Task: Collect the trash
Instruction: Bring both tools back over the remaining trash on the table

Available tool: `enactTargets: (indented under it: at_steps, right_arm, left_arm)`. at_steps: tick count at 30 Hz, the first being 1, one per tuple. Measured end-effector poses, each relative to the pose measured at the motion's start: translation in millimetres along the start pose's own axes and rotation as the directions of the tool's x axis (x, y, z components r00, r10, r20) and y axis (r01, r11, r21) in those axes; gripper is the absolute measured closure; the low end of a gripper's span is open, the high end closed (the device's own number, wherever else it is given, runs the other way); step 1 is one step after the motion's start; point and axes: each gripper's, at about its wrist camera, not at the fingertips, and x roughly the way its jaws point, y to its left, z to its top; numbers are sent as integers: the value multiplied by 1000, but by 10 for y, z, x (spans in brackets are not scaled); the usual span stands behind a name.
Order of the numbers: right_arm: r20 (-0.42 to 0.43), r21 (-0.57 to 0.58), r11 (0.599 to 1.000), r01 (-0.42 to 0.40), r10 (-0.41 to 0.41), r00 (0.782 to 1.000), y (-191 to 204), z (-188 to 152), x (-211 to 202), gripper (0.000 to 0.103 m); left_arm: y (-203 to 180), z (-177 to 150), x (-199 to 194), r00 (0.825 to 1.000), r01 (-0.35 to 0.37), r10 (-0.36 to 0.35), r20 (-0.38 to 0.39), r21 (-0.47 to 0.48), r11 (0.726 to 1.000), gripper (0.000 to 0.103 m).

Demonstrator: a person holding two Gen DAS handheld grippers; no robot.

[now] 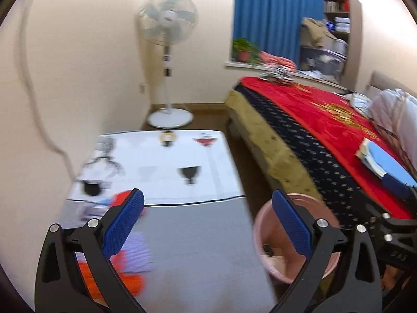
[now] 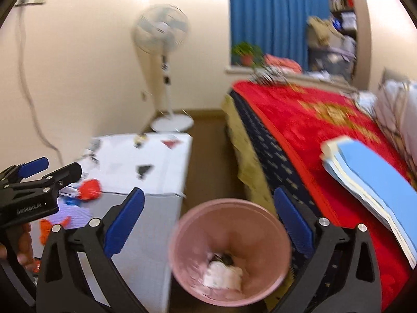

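A: How are the tools set?
B: Left tool point(image 1: 208, 224) is seen w/ pads spread wide, nothing between them. Right tool point(image 2: 208, 221) likewise spread wide, nothing gripped, held above the pink bin point(image 2: 229, 250).
A: Where's the trash found?
B: White crumpled paper point(image 2: 224, 274) w/ a dark bit beside it is seen at the bin's bottom. Bin is placed on the floor betw. table point(image 2: 146, 234) and bed point(image 2: 299, 135). Red wrapper point(image 2: 90, 189) and orange scraps point(image 1: 130, 279) are left on the table near a purple striped sheet point(image 1: 138, 253); pics are blurred, so detail can't be told
A: Anything else?
B: Blue folders point(image 2: 370, 182) are laid on the bed; a fan point(image 1: 168, 20) is stood by the wall
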Motion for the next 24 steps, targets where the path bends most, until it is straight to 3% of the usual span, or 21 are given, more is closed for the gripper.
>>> enactTargets:
  at_steps: [9,14,18,24]
  right_arm:
    - [13,-33,990,-136,136,991,878,53,18,5]
    - [28,-57,982,-181,183,983,1359,-12,84,5]
    - [-6,-126,969,-211,212,977,1694,-152,174,5]
    - [-30,-199,948,-247,246,969,1976,-311,225,5]
  left_arm:
    - [935,-200,-542,987,-155,156,36,-45,987,7]
    - [1318,-374,-616,980,-197,199,22,-89,976,7]
    - [1576,-440,-622,975,-219,223,23,-125,968,7]
    - [1799,-527,-522,973,-230,232,-3,-152,961,7]
